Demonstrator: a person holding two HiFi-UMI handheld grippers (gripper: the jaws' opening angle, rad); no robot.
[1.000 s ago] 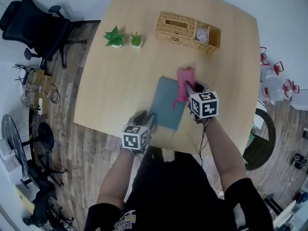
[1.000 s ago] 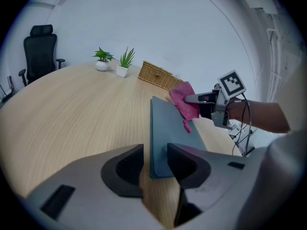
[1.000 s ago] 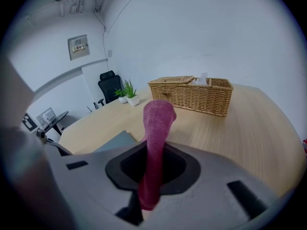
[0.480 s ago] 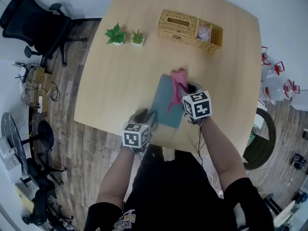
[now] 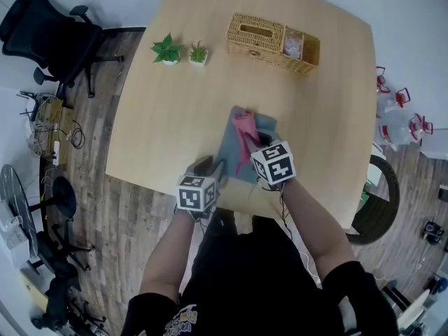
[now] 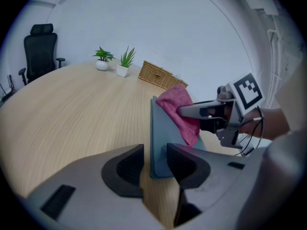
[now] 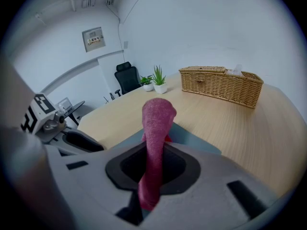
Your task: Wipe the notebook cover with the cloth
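Mid-table, right tongs clamp the cloth on the notebook; left tongs, slightly apart, straddle its near corner; wiping seems partway done.

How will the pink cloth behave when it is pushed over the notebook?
Probably floppy: the cloth hangs in folds from the right gripper. Likely light, since a small pinch carries it. Its fuzzy weave should drag on the notebook, not slip.

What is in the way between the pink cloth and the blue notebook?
Nothing that shows. The right hand-held gripper is shut on the cloth, and the cloth drapes straight onto the notebook cover. The basket and the plants stand far off across the table.
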